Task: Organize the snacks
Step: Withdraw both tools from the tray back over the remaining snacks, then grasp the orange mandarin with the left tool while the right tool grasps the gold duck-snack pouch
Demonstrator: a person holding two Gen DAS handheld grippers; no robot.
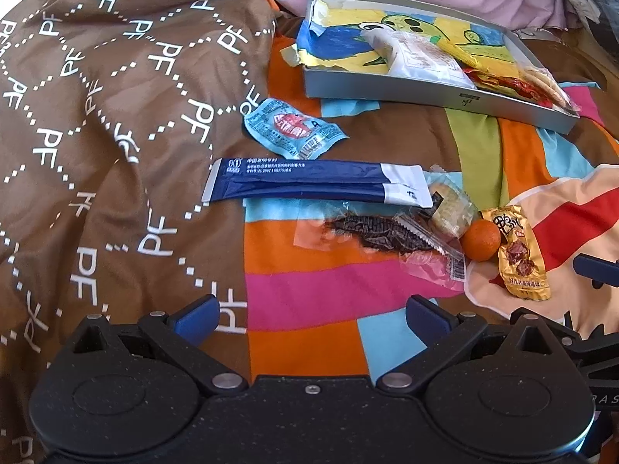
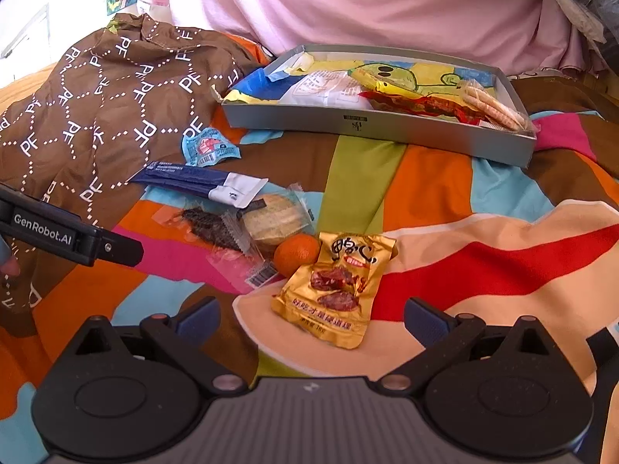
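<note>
1. Left tool: jaws wide apart, nothing held, hovering over the striped bedspread.
2. Right tool: jaws wide apart, nothing held; the gold snack packet lies between and just ahead of its fingers.
3. Loose snacks on the bedspread, six counted: 1 gold snack packet, 1 small orange, 1 wrapped round cake, 1 clear packet with a dark snack, 1 long blue sachet, 1 small light-blue packet.
4. Orange touches the gold packet and the cake; cake, clear packet and sachet end overlap in one cluster. Light-blue packet sits apart, just beside the brown patterned cloth.
5. One grey tray further back, holding a white packet, a red one, a wafer packet and yellow wrapping.
6. Open bedspread between cluster and tray front wall; brown cloth crowds the left side, pink fabric behind the tray.
</note>
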